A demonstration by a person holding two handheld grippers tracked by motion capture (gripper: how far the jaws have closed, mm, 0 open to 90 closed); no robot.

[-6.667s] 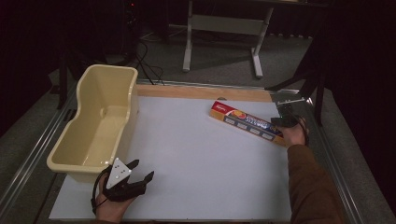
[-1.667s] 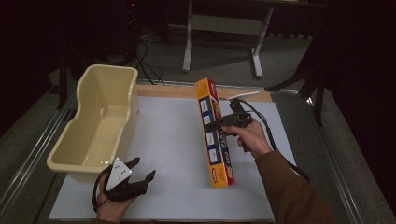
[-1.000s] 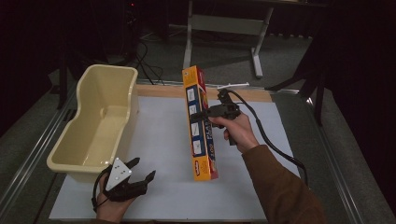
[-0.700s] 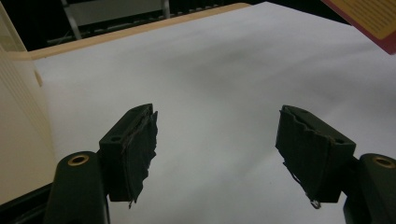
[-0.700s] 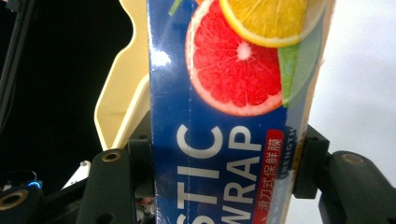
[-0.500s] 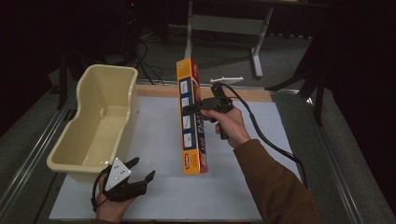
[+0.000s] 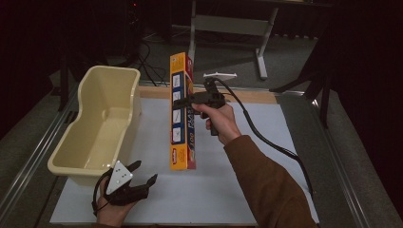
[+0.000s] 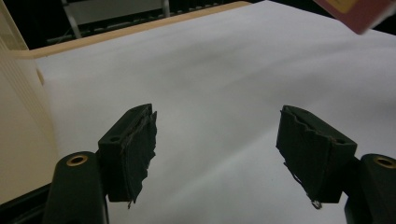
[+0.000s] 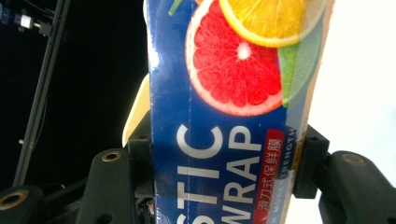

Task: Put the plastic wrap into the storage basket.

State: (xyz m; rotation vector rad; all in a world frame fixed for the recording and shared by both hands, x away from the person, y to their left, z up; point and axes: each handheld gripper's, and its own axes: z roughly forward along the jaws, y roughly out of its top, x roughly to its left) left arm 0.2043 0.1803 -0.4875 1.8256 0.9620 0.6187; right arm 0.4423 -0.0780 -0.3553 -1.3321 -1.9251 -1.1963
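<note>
Left gripper (image 7: 142, 179): rests at the near left corner of the white table surface (image 7: 266, 190), just in front of the tub; its jaws stand wide apart with nothing between them, clearly so in the left gripper view (image 8: 217, 154).
Right gripper (image 7: 192, 100): held up above the middle of the table by the person's right hand (image 7: 219, 121); its jaws are clamped on the plastic wrap box, one against each long side in the right gripper view (image 9: 219, 172).
Plastic wrap box (image 7: 181, 114): in the air, clear of the table; its long axis runs near to far and close to upright, with the far end highest.
Grip point: about the middle of the box's length.
Yellow tub (image 7: 97, 130): sits at the table's left edge, empty, long axis also near to far.
Key relation: the tub lies to the left of the carried box, just beside it, and box and tub are roughly parallel.
Nearer hand: the right one already has the box; the left is nearer the tub but idle.
Likely next move, as a judgement: carry left and lower flat into the tub; the box looks about as long as the tub's floor, so alignment matters.
</note>
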